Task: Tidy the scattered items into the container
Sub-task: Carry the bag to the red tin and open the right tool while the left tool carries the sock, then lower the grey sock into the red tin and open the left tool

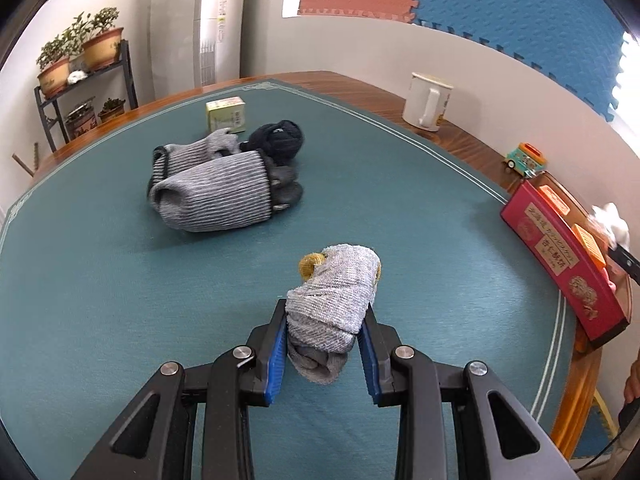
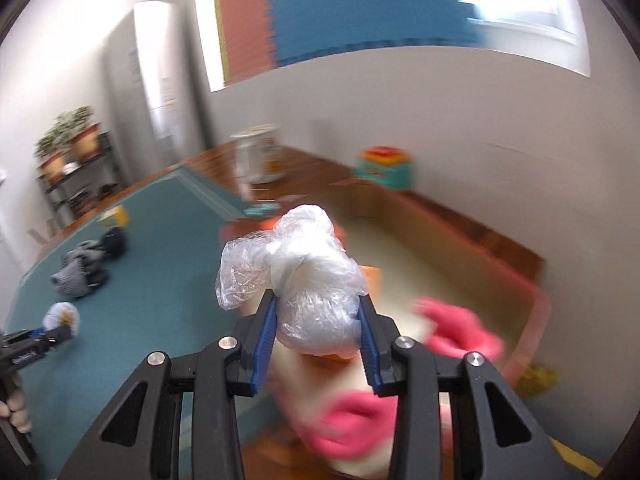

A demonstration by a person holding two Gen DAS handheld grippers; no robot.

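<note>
My left gripper (image 1: pixel 325 314) is shut on a rolled light-grey sock bundle (image 1: pixel 334 302) with mustard tips, just above the green table mat (image 1: pixel 100 300). My right gripper (image 2: pixel 318 304) is shut on a white bundle wrapped in clear plastic (image 2: pixel 298 276) and holds it over the open red box (image 2: pixel 532 292). That view is blurred. The box (image 1: pixel 560 256) shows at the right table edge in the left wrist view. Pink items (image 2: pixel 460 326) lie inside it. A striped grey sock pile (image 1: pixel 216 192) and a dark rolled sock (image 1: pixel 280 138) lie farther back on the mat.
A small yellow-green carton (image 1: pixel 226 114) stands behind the socks. A white mug (image 1: pixel 426 102) and a toy bus (image 1: pixel 526 158) sit on the wooden table rim at the right. A plant shelf (image 1: pixel 80 80) stands beyond the table at the left.
</note>
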